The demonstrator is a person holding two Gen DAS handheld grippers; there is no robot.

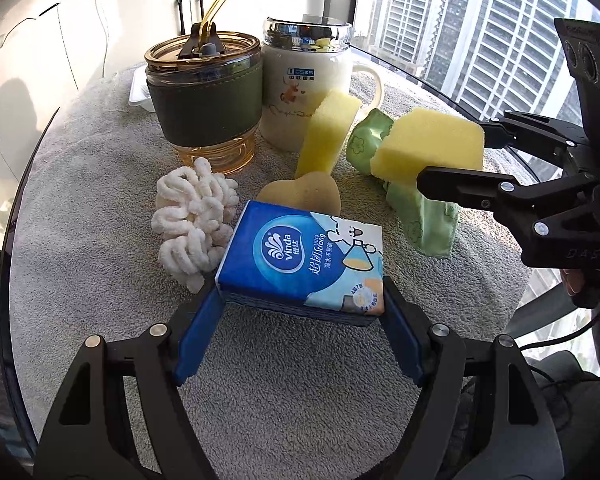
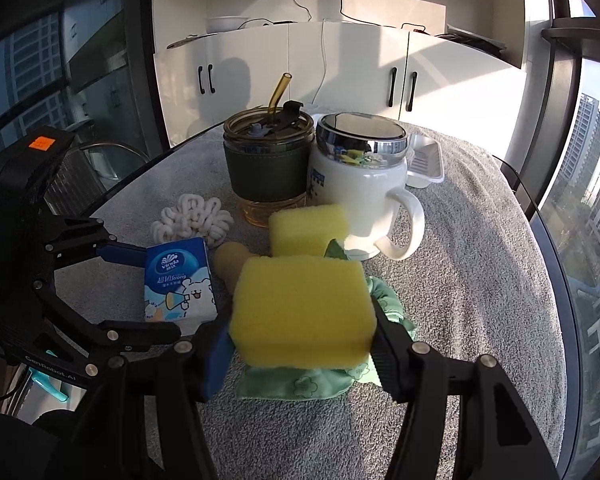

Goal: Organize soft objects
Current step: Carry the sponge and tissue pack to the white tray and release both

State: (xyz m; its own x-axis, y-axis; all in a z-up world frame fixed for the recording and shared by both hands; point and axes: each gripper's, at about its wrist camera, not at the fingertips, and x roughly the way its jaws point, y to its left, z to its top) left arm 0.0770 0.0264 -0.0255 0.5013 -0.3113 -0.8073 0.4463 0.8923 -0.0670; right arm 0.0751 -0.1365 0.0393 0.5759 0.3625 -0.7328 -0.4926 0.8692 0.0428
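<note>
Left gripper (image 1: 300, 300) and right gripper (image 2: 302, 330) angled downward, fingers clamped on loads

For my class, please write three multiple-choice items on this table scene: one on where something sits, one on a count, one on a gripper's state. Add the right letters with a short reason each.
1. Where does the second yellow sponge rest?
A. Against the white mug
B. Inside the white tray
C. On the tissue pack

2. How many yellow sponge blocks are visible?
A. One
B. Two
C. Four

3. What is the left gripper doing?
A. Hanging open over bare cloth
B. Clamping the tissue pack
C. Clamping the straw

Answers:
1 A, it leans on the white mug.
2 B, one leaning, one held sponge in the right gripper.
3 B, its pads press the tissue pack on both sides.
</note>
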